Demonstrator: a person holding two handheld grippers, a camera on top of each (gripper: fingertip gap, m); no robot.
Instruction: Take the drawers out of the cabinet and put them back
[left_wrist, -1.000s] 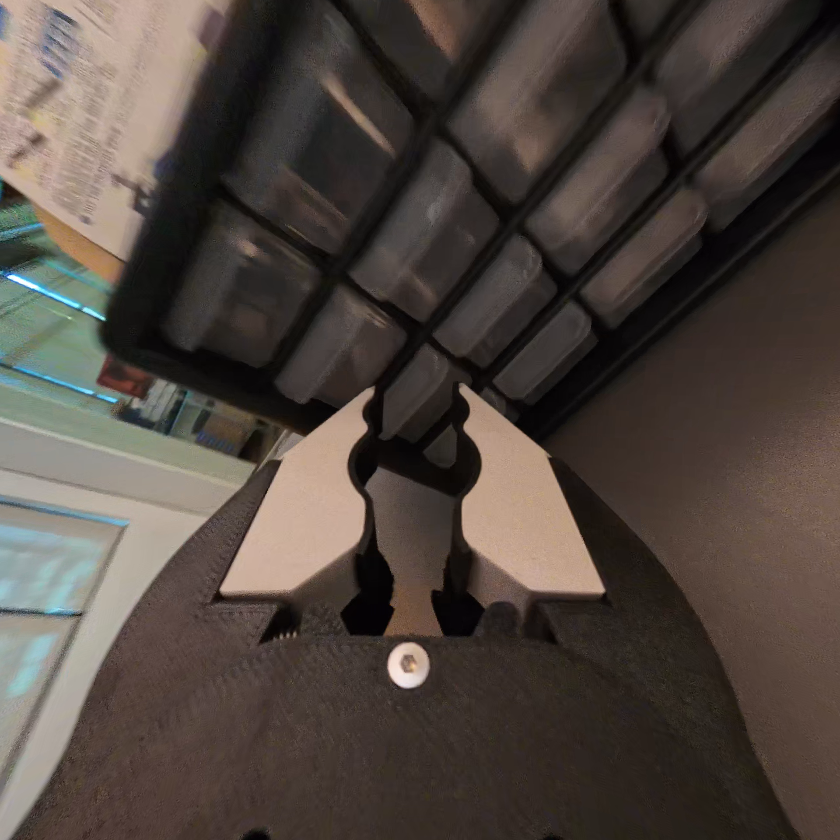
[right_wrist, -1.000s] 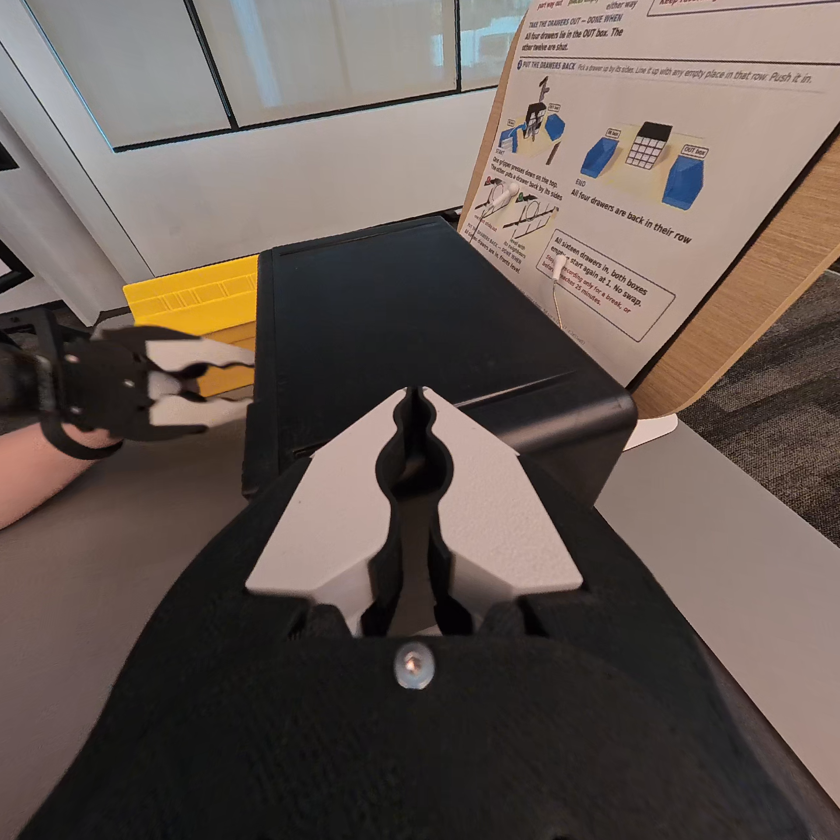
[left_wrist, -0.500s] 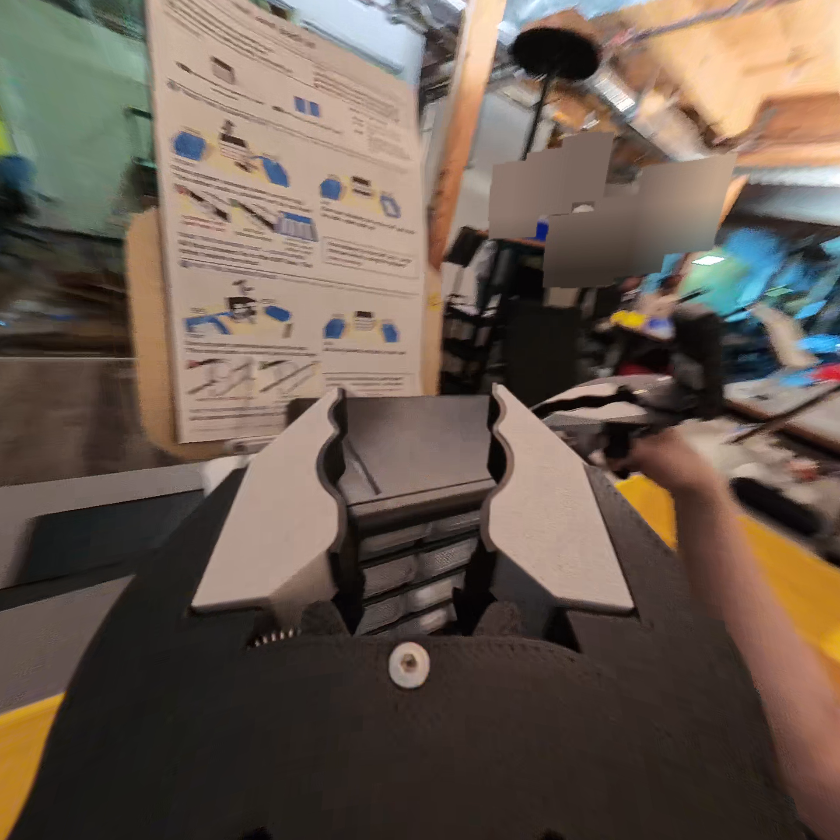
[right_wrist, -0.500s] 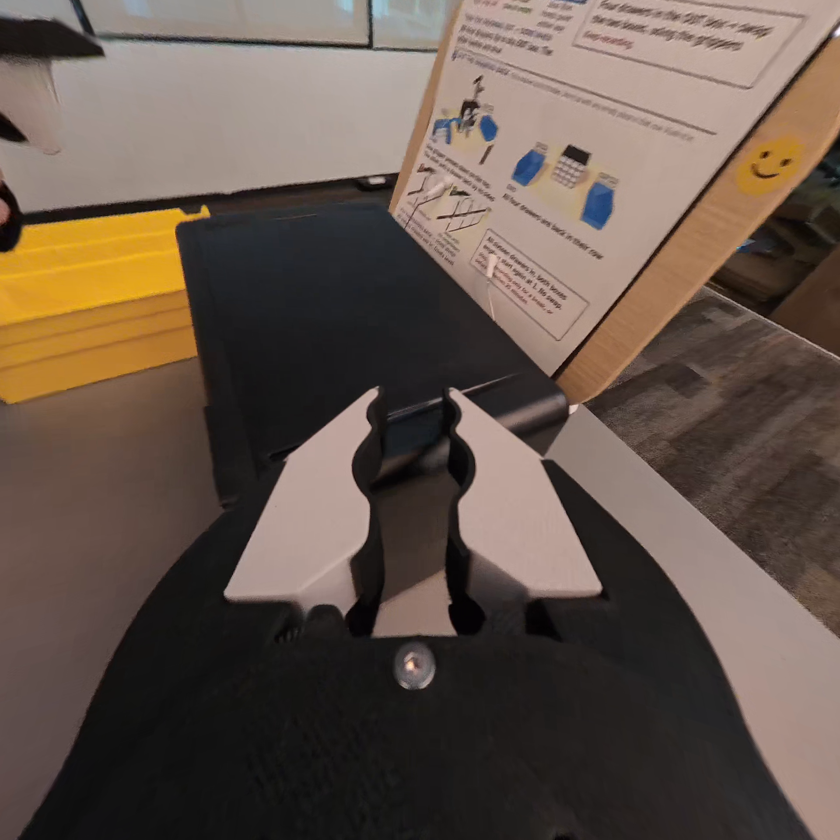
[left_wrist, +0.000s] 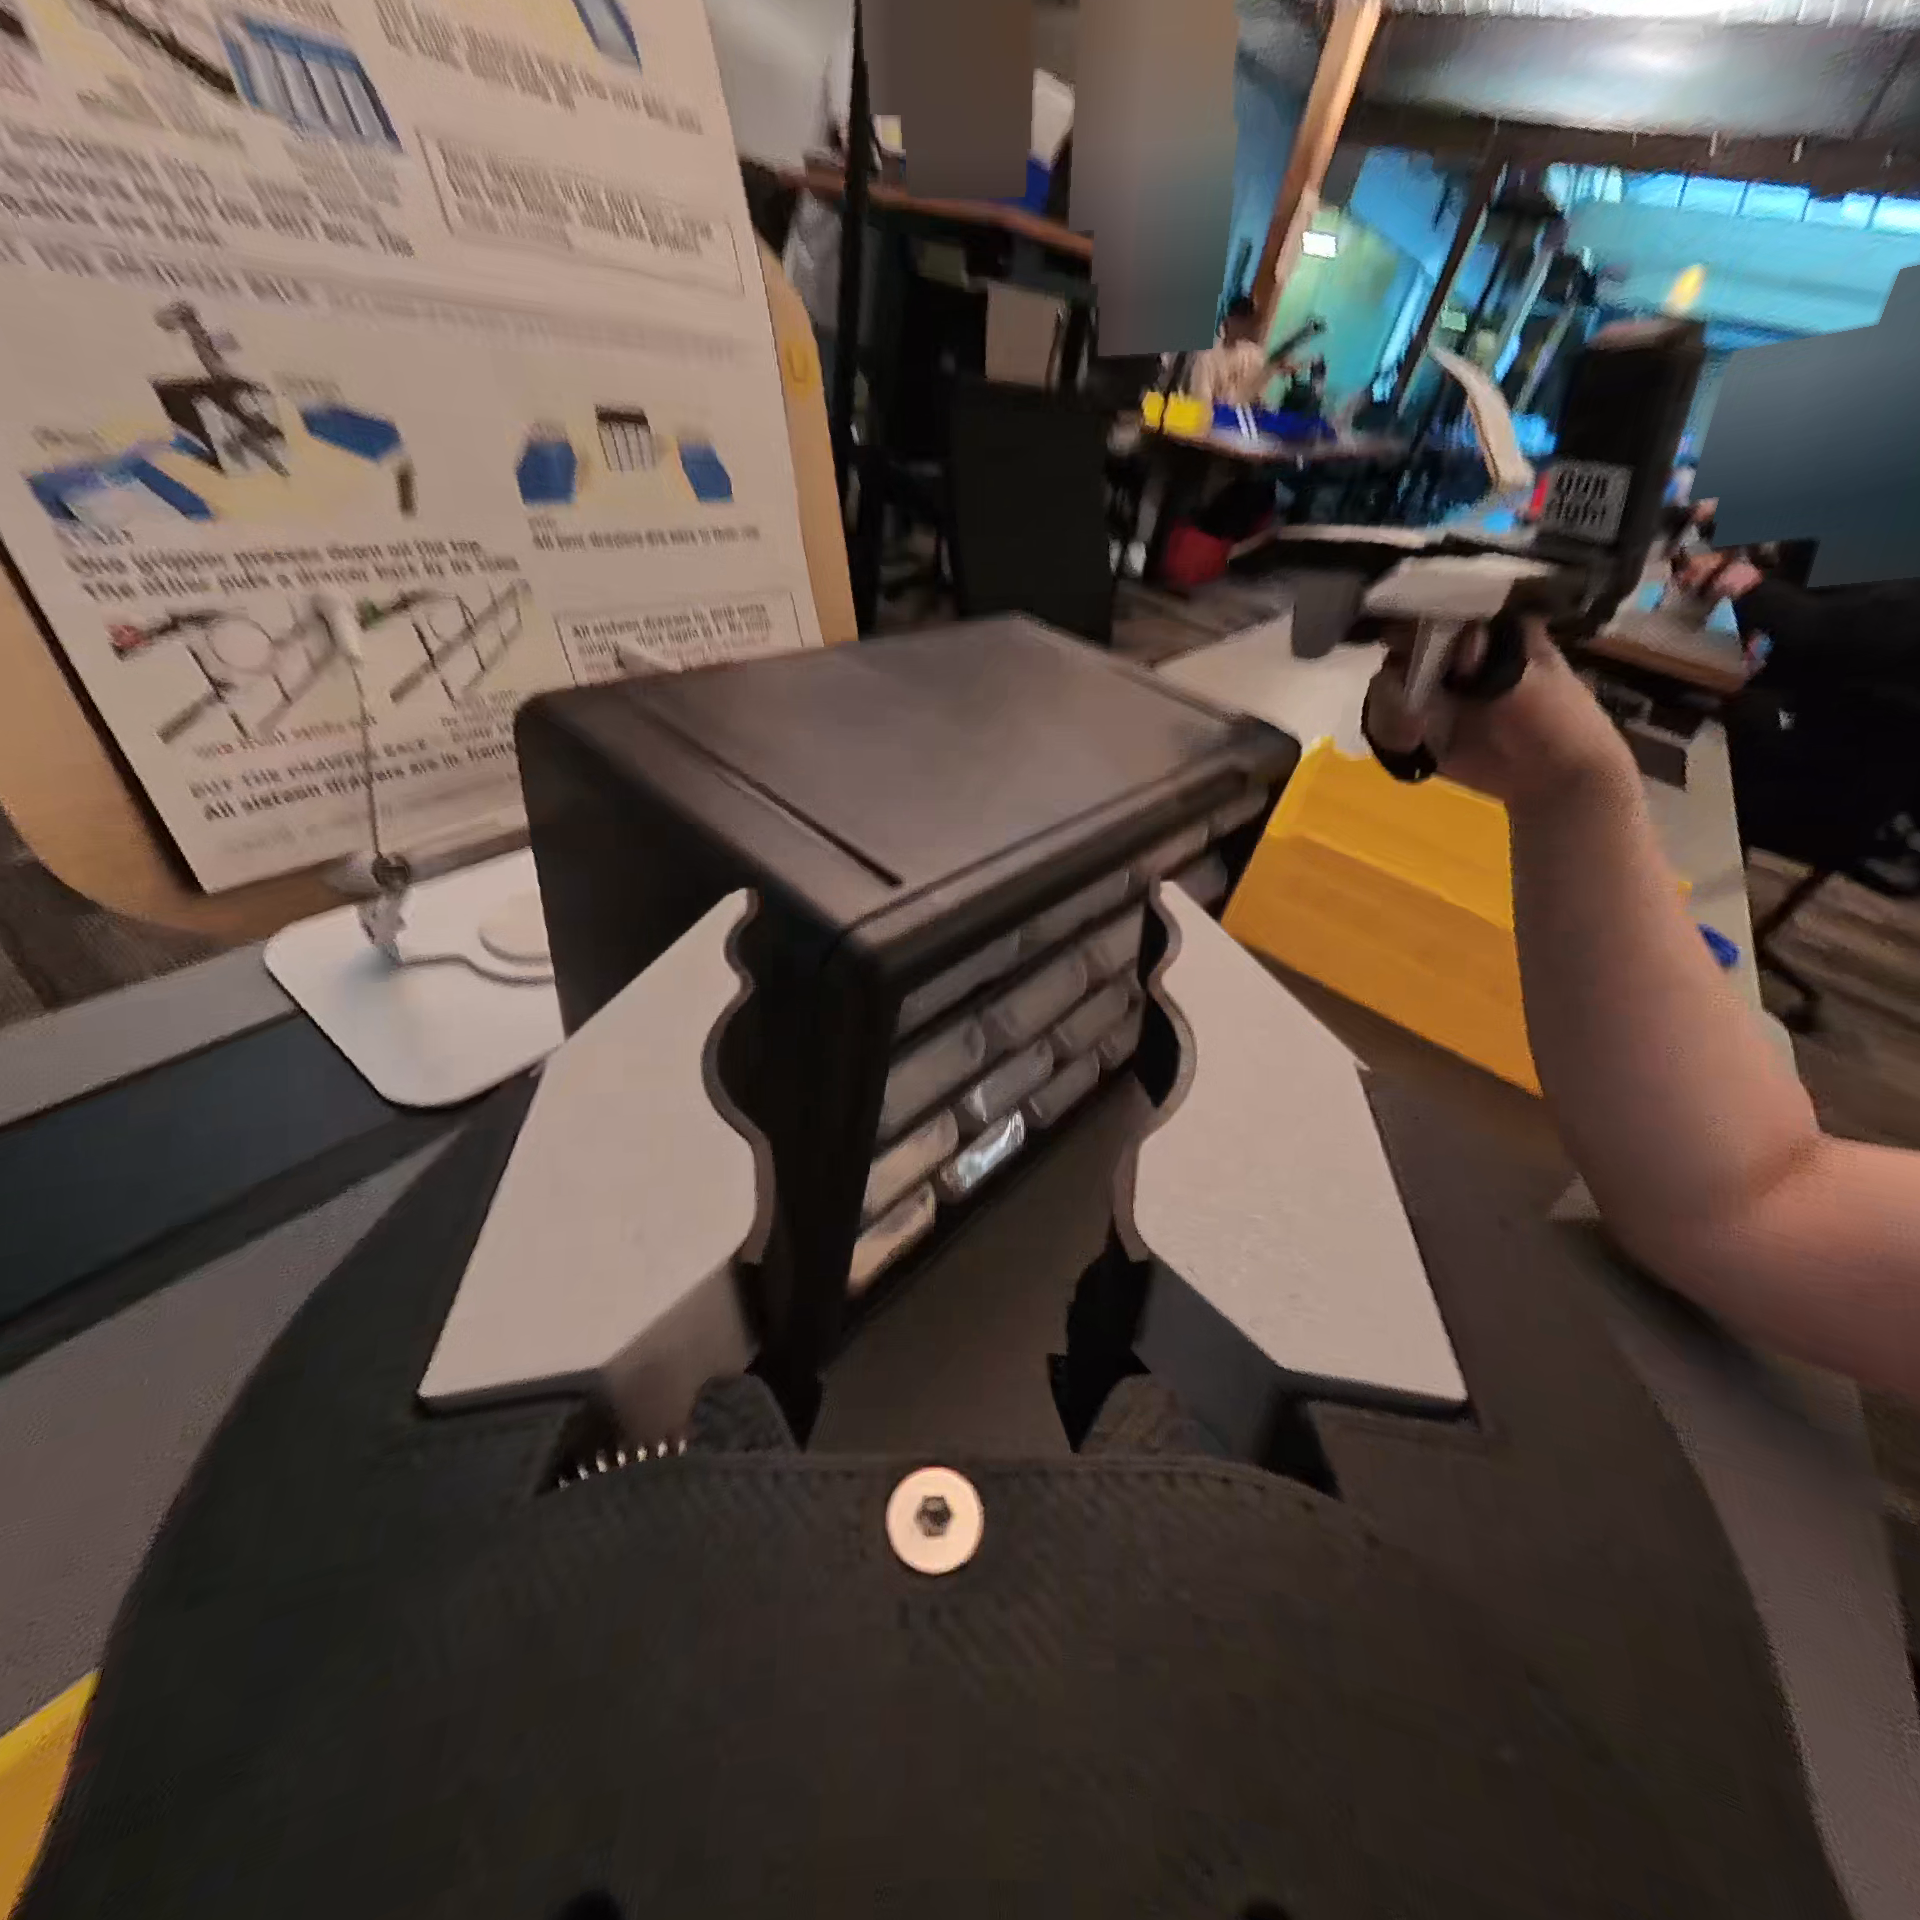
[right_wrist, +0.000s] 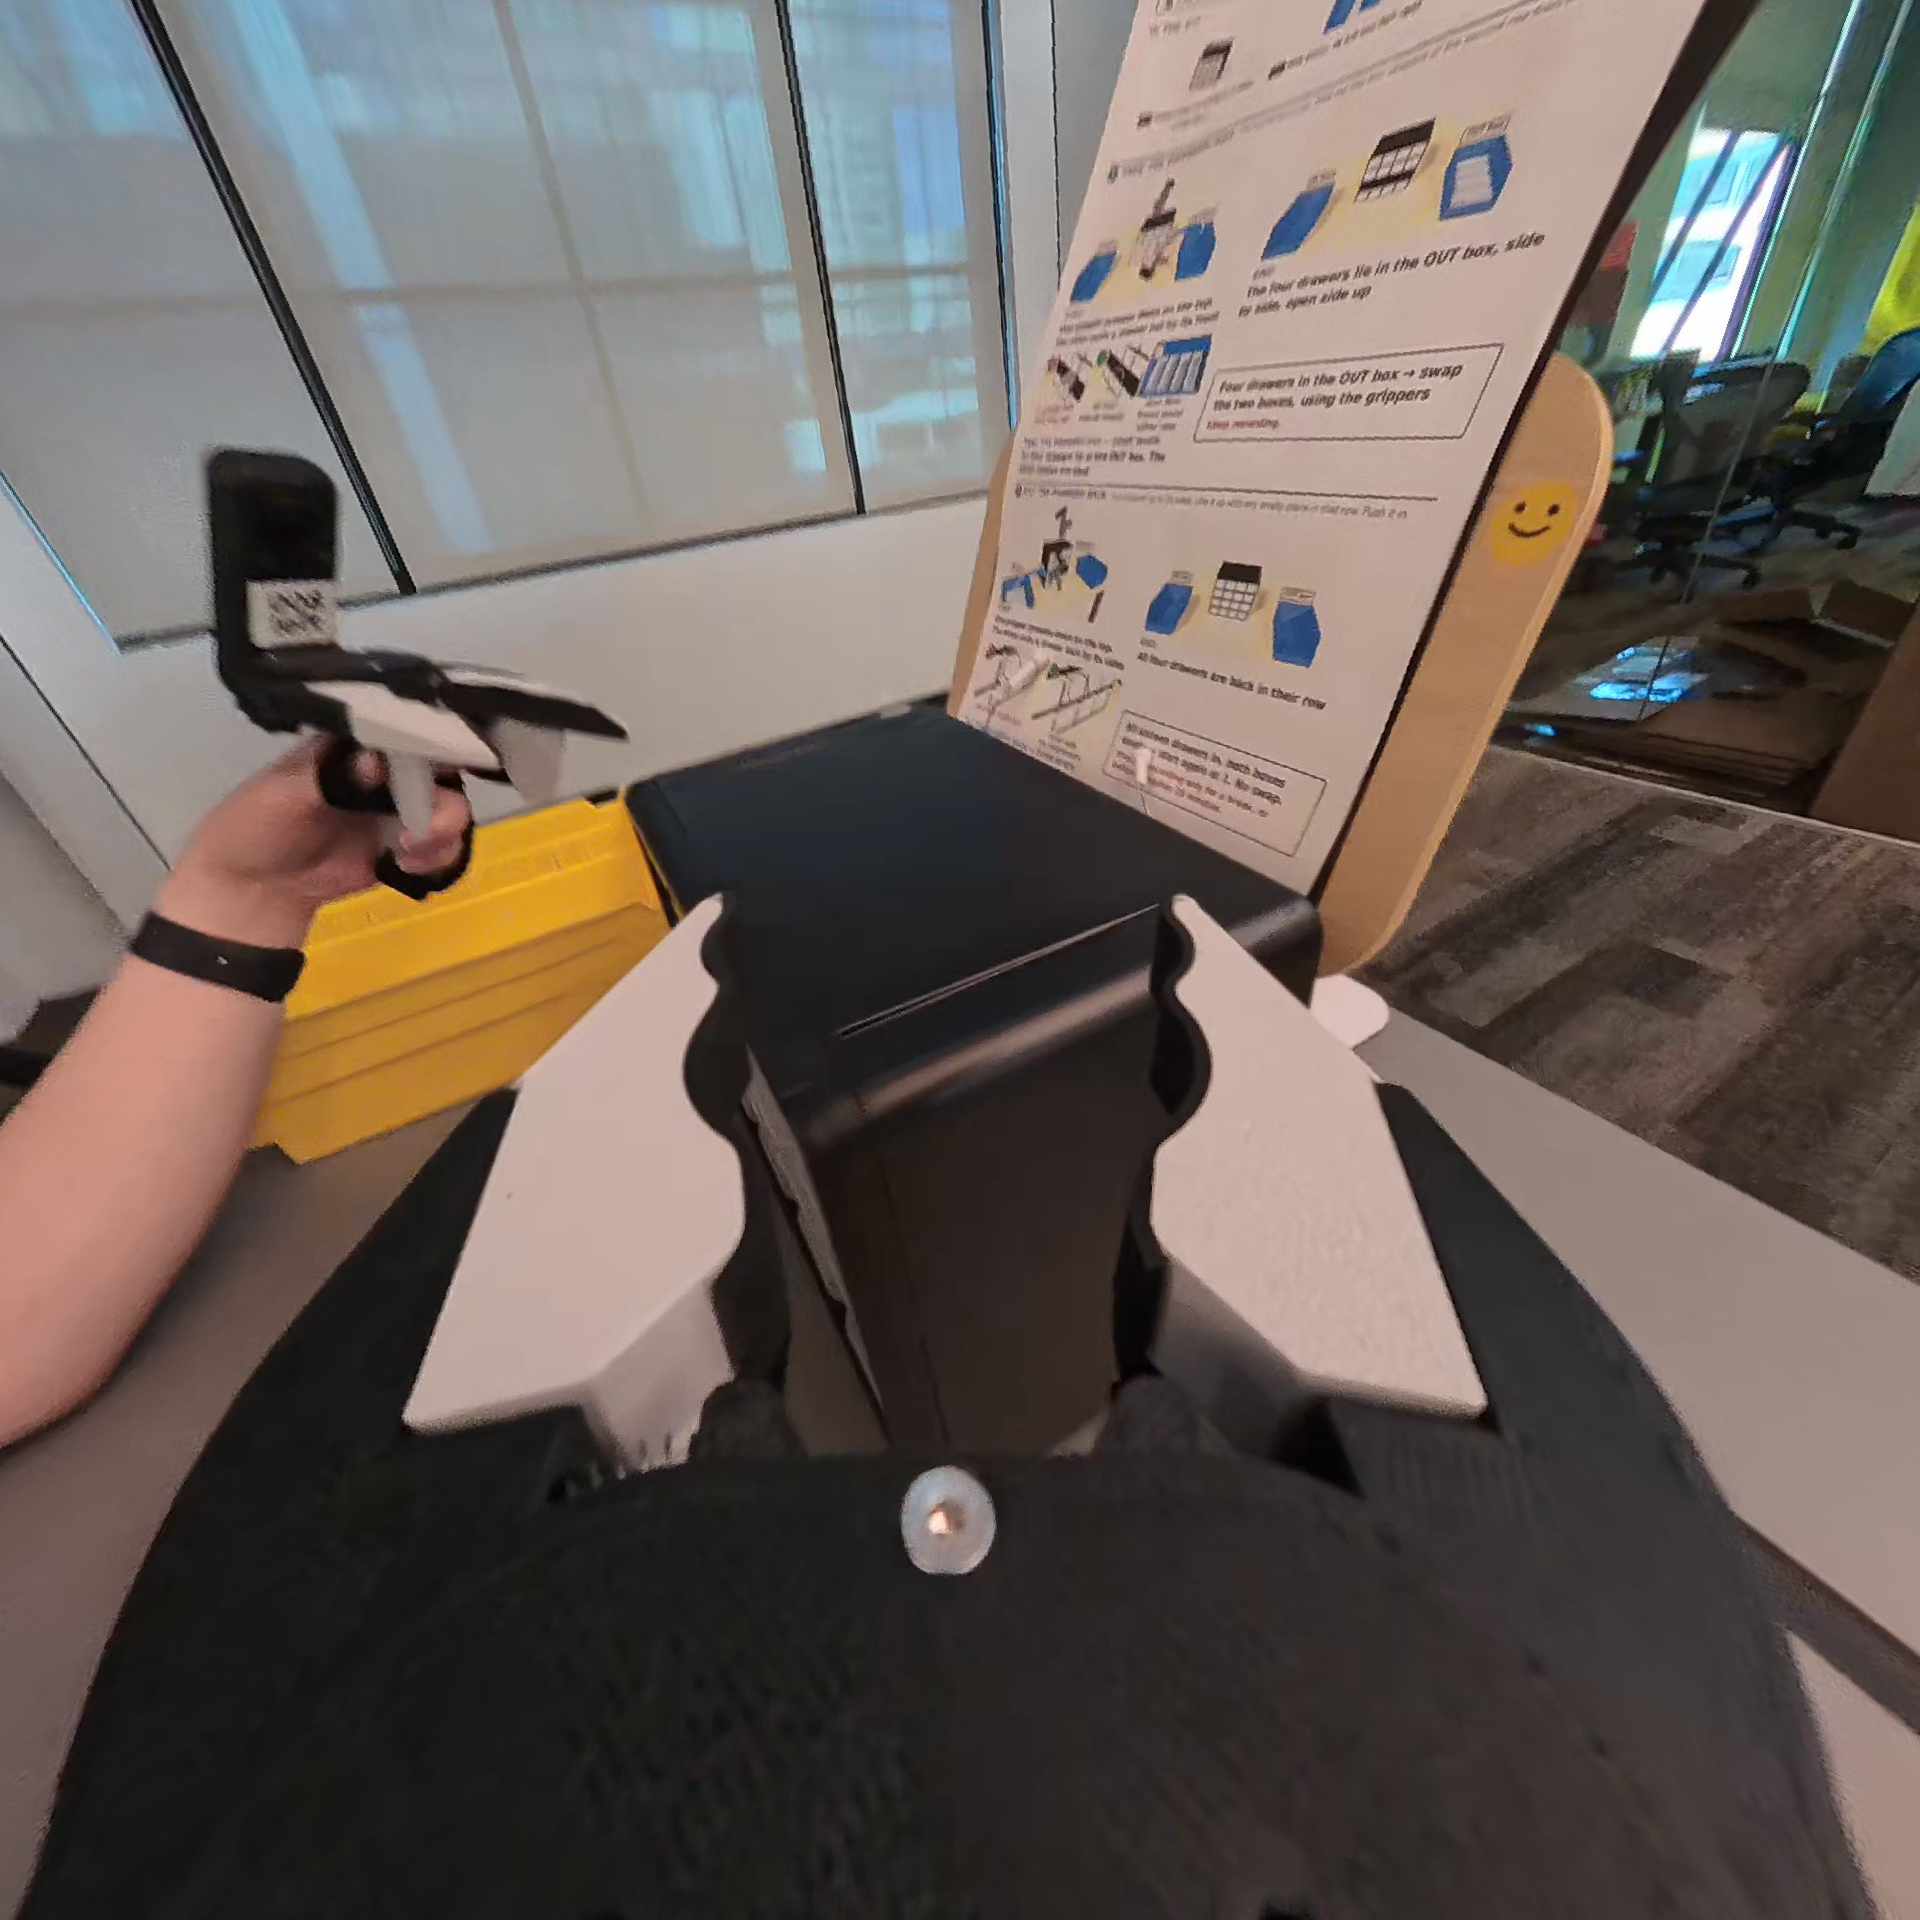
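Observation:
The black cabinet (left_wrist: 914, 769) stands on the grey table, its rows of clear drawers (left_wrist: 997, 1049) all pushed in. My left gripper (left_wrist: 953, 899) is open and empty, held in the air off the cabinet's front left corner. My right gripper (right_wrist: 945, 912) is open and empty, held over the cabinet's right rear corner (right_wrist: 883, 831); the drawer fronts are hidden in this view. Each gripper also shows in the other's view, raised in a hand: the right one (left_wrist: 1340, 566) and the left one (right_wrist: 582, 743).
A yellow bin (left_wrist: 1371, 904) sits right of the cabinet, and another (right_wrist: 468, 966) sits on its left. An instruction board (right_wrist: 1247, 416) on a white base (left_wrist: 416, 997) stands behind the cabinet. A person's forearm (left_wrist: 1621, 1018) reaches over the table (right_wrist: 1558, 1195).
My left gripper has pulled back from the drawer fronts, risen and opened wide. My right gripper has gone from shut to open and has lifted off the cabinet top.

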